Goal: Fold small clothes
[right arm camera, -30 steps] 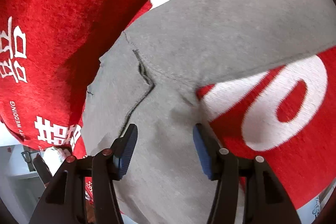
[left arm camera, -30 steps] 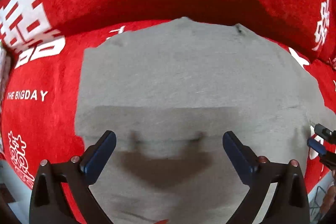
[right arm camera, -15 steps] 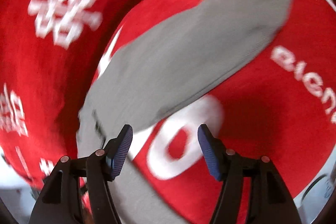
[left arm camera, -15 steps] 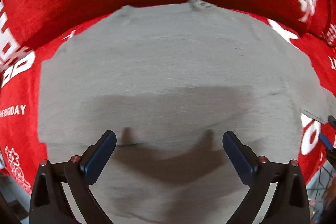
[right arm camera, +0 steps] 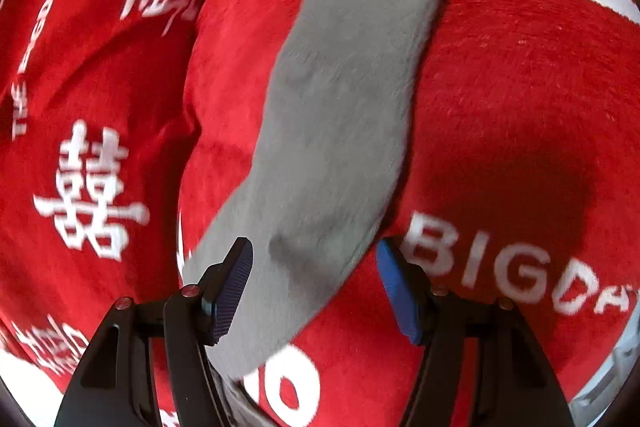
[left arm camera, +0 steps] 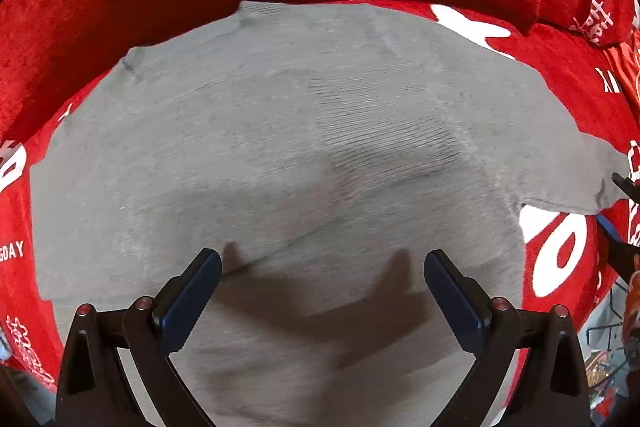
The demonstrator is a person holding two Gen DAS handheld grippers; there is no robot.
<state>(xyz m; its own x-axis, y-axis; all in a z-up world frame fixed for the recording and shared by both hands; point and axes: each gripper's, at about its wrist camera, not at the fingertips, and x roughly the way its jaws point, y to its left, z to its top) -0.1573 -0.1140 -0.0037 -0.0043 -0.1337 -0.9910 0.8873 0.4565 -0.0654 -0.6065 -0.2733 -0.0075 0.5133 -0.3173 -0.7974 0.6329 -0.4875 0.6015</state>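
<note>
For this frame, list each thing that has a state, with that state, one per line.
grey garment: spread flat on the cover, body unfolded.
sleeve: stretched out straight, not folded in.
left tongs: open, above the garment, holding nothing.
right tongs: open, over the sleeve's base, holding nothing.
red cover: lying under the garment.

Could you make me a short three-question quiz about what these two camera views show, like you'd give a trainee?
1. True or false: the left tool is clamped on the grey garment.
2. Which part of the garment lies in front of the right tool? A) the collar B) a sleeve C) a pocket
3. Fill in: the garment lies on a ____ cover with white lettering.

Key:
1. False; its jaws stand wide open above the cloth.
2. B; the sleeve stretches flat away from the open jaws.
3. Red.
</note>
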